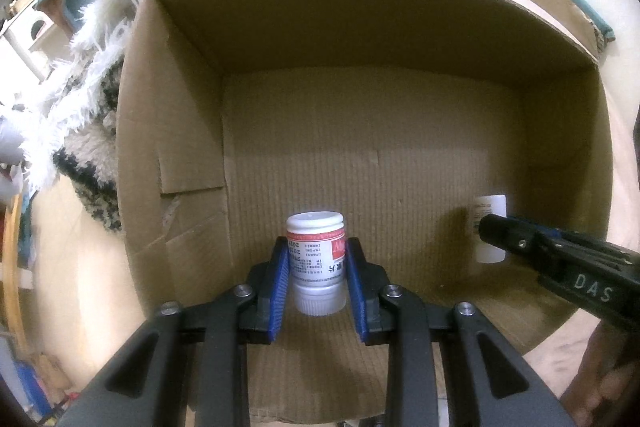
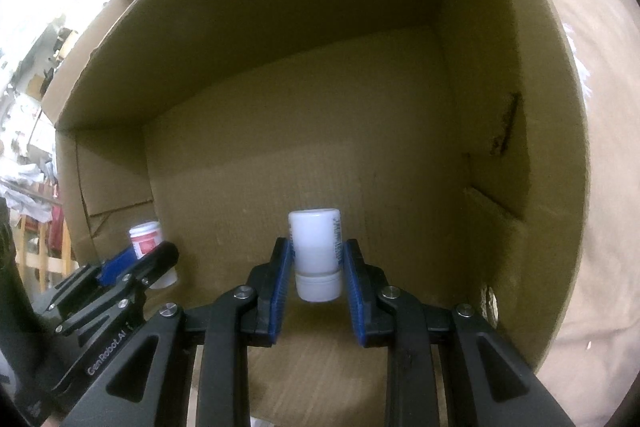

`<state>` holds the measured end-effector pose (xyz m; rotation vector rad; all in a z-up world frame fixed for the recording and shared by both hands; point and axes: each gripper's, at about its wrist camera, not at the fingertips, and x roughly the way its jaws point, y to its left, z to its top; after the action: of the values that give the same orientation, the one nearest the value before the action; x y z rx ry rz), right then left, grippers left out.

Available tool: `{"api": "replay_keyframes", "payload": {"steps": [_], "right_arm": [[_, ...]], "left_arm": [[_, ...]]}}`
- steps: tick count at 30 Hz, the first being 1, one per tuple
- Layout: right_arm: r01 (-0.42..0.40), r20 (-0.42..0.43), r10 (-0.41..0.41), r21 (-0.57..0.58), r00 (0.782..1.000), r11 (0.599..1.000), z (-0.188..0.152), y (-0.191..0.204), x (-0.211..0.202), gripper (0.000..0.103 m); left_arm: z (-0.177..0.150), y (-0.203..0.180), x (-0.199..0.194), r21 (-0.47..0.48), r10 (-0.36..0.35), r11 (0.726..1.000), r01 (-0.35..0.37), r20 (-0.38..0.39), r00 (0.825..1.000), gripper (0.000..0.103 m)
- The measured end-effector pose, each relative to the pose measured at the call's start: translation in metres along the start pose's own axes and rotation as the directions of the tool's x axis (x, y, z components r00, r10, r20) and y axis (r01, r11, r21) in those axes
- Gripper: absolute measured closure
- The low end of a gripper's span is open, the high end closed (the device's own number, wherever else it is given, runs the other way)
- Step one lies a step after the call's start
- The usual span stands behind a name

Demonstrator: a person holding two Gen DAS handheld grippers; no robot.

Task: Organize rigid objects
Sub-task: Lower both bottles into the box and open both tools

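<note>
My left gripper (image 1: 317,259) is shut on a white pill bottle with a red-banded label (image 1: 316,263), held inside an open cardboard box (image 1: 380,155), cap towards me. My right gripper (image 2: 316,259) is shut on a plain white bottle (image 2: 316,253), also inside the box (image 2: 400,155). In the left wrist view the right gripper (image 1: 492,233) enters from the right, in front of its white bottle (image 1: 490,205). In the right wrist view the left gripper (image 2: 160,259) is at lower left with the red-label bottle (image 2: 147,239).
The box lies on its side with brown corrugated walls all round both grippers. A shaggy white and black rug (image 1: 92,131) lies left of the box. Beige cloth (image 2: 592,147) lies to its right.
</note>
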<state>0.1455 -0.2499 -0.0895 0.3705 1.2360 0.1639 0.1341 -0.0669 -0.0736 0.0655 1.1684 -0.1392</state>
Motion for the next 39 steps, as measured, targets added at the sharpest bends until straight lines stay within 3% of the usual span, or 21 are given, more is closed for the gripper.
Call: {"api": "replay_keyframes", "payload": {"steps": [9, 11, 13, 14, 18, 22, 25, 39], "right_arm": [[-0.012, 0.029, 0.011, 0.009, 1.0, 1.0, 0.001, -0.002, -0.006, 0.073], [-0.026, 0.044, 0.026, 0.003, 0.999, 1.0, 0.001, -0.003, -0.012, 0.065], [-0.034, 0.067, 0.035, -0.008, 0.997, 0.999, 0.001, -0.003, -0.019, 0.039], [-0.043, 0.082, 0.044, -0.014, 0.996, 0.999, 0.001, -0.001, -0.022, 0.038], [-0.072, 0.106, 0.074, -0.021, 0.992, 0.997, 0.002, 0.0, -0.03, 0.027], [-0.102, 0.121, 0.103, -0.02, 0.987, 0.995, 0.002, 0.0, -0.035, 0.019], [-0.105, 0.144, 0.108, -0.027, 0.984, 0.994, 0.002, 0.001, -0.039, 0.019], [-0.074, 0.187, 0.084, -0.062, 0.979, 0.995, 0.006, 0.014, -0.043, 0.019]], "left_arm": [[-0.002, 0.001, -0.003, 0.0, 0.009, 1.0, -0.009, 0.003, 1.0, 0.078], [-0.002, 0.001, -0.002, -0.002, 0.007, 1.0, -0.007, -0.002, 1.0, 0.078], [-0.001, 0.002, -0.005, -0.003, 0.004, 1.0, -0.004, -0.002, 1.0, 0.078], [0.001, 0.002, -0.007, -0.003, 0.003, 1.0, -0.003, -0.002, 1.0, 0.076], [0.003, -0.001, -0.013, 0.001, -0.033, 0.999, 0.033, 0.0, 0.999, 0.06], [0.002, -0.007, -0.023, 0.016, -0.049, 0.999, 0.049, 0.023, 0.999, 0.036], [0.002, -0.008, -0.03, 0.022, -0.031, 0.999, 0.029, 0.056, 0.998, 0.034], [0.005, 0.0, -0.045, 0.003, 0.02, 1.0, -0.02, 0.079, 0.997, 0.034]]}}
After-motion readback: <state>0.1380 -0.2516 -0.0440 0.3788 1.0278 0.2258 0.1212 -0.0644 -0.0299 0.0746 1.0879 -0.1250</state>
